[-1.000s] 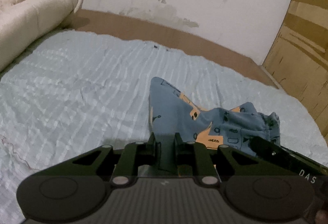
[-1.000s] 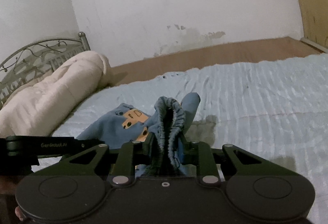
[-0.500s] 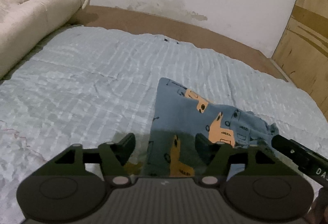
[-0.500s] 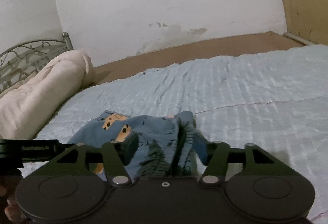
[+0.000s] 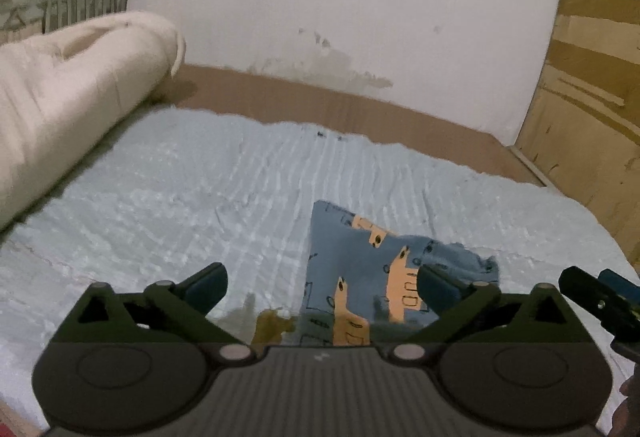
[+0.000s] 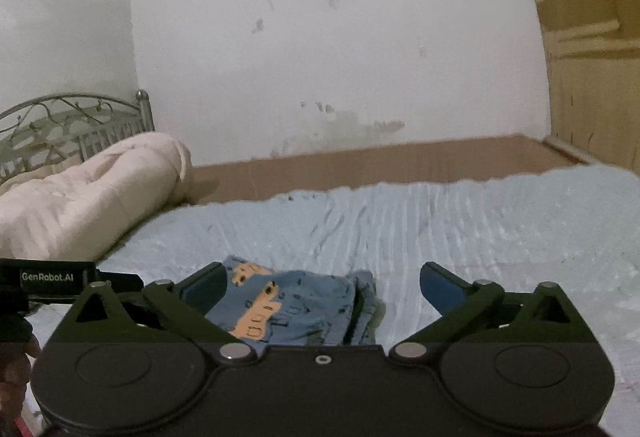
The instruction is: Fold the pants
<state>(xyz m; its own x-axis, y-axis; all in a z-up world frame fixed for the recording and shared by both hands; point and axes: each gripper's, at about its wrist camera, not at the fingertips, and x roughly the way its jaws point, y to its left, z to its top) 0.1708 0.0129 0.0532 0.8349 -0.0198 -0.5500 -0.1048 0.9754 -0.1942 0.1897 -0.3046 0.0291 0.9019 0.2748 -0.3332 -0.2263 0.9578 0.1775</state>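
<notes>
The small blue pants (image 5: 360, 261) with orange car prints lie folded on the light blue bedspread (image 5: 180, 197). In the right wrist view the pants (image 6: 296, 305) lie just ahead, elastic waistband at their right end. My left gripper (image 5: 320, 285) is open and empty, held just above the pants' near edge. My right gripper (image 6: 320, 285) is open and empty, with the pants between and below its fingers. The right gripper's tip (image 5: 600, 297) shows at the right edge of the left wrist view, and the left gripper's body (image 6: 60, 277) at the left edge of the right wrist view.
A rolled cream duvet (image 5: 72, 85) lies along the left by a metal headboard (image 6: 72, 125). A brown bed border (image 5: 340, 105) runs below the white wall. A wooden panel (image 5: 592, 97) stands at the right.
Both grippers have opened and let go of the pants, which dropped flat onto the bedspread. Both grippers have drawn back and tilted up.
</notes>
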